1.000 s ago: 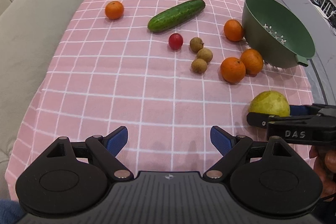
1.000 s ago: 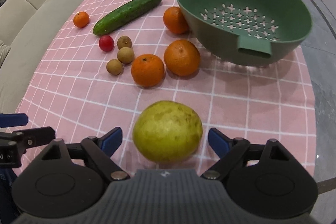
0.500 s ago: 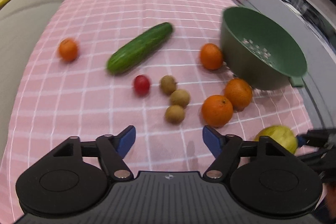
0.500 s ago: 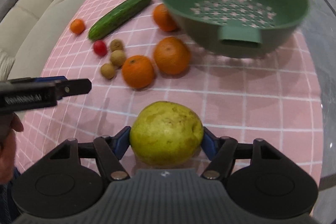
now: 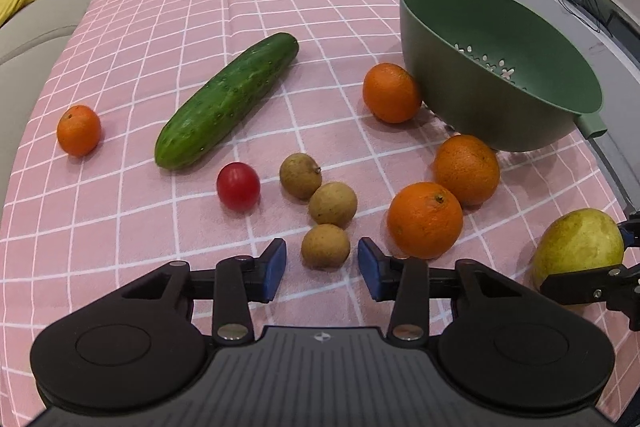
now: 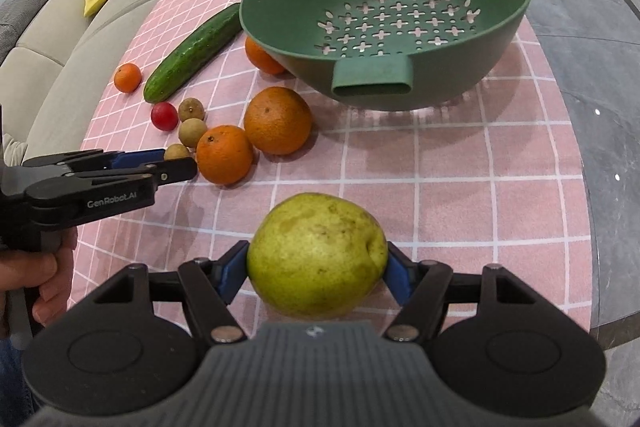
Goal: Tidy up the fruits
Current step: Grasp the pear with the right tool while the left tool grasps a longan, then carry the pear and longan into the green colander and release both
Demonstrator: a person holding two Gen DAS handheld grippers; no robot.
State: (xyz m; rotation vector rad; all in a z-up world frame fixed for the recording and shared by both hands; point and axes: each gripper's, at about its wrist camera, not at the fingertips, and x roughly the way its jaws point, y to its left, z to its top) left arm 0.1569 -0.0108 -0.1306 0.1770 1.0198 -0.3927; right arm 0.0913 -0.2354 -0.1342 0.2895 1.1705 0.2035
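Item 1. Left tool point(image 5: 322, 269): blue-padded jaws closing, not yet touching anything. A small round tan-brown longan point(image 5: 325, 245) sits between and just ahead of the pads, with a gap on each side. It is the nearest of three like fruits; the other two longans point(image 5: 316, 189) lie just beyond it, toward the far edge of the desk.

Item 2. Right tool point(image 6: 316, 269): jaws pinching a large yellow-green pear point(image 6: 317, 255), one pad pressed on either flank. The pear is at the near right corner of the desk; whether it is clear of the cloth cannot be told.

Item 3. Dark green perforated plastic colander bowl point(image 6: 516, 7): empty, tipped toward the right tool's camera, at the right edge of the desk. It lies straight ahead of the held pear, well apart from it, open mouth facing it.

Item 4. Pink white-checked tablecloth point(image 5: 200, 7): covers the desk.

Item 5. Loose stock: three large oranges point(image 5: 425, 219), just left of the bowl; one small mandarin point(image 5: 78, 130), near the left edge; one red cherry tomato point(image 5: 238, 186); one long green cucumber point(image 5: 228, 99), long axis running diagonally, near left to far right.

Judgement: the right hand is nearer the bowl, so the pear likely goes in first.
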